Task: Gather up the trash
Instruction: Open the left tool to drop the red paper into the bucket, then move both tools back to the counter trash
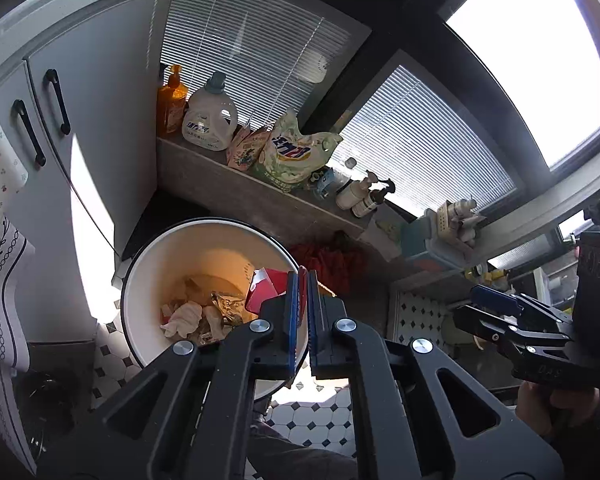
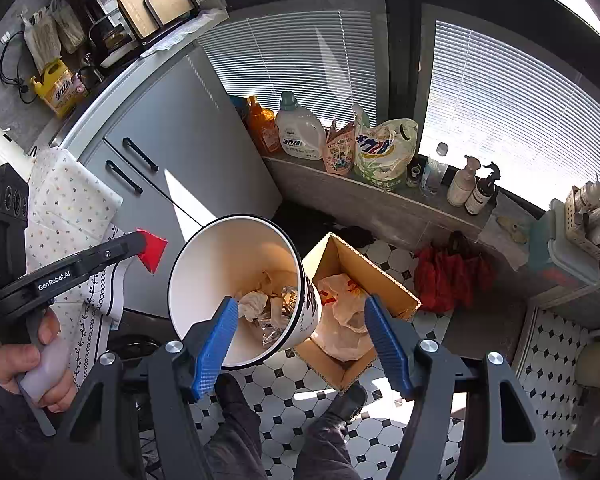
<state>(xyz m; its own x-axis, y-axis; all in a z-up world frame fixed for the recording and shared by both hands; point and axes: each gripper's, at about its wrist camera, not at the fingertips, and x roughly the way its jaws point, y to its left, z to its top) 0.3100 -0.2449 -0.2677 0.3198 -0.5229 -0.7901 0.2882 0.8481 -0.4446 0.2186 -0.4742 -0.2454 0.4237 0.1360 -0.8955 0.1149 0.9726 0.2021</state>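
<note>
A white trash bin (image 1: 140, 280) stands on the tiled floor and holds crumpled paper and wrappers (image 1: 192, 316); it also shows in the right wrist view (image 2: 204, 256). My left gripper (image 1: 303, 280) is shut on a red piece of packaging (image 1: 266, 290) and holds it above the bin's right rim. In the right wrist view the left gripper (image 2: 140, 246) holds that red piece (image 2: 153, 254) to the left of the bin. My right gripper (image 2: 298, 312) is open and empty above the bin's near side; it also shows in the left wrist view (image 1: 470, 306).
An open cardboard box (image 2: 384, 276) with a plastic bag inside (image 2: 344, 312) stands right of the bin. A grey cabinet (image 2: 172, 140) is on the left. Detergent bottles (image 2: 300, 132) line the window ledge. A red bag (image 2: 448, 276) lies under the ledge. My feet show below.
</note>
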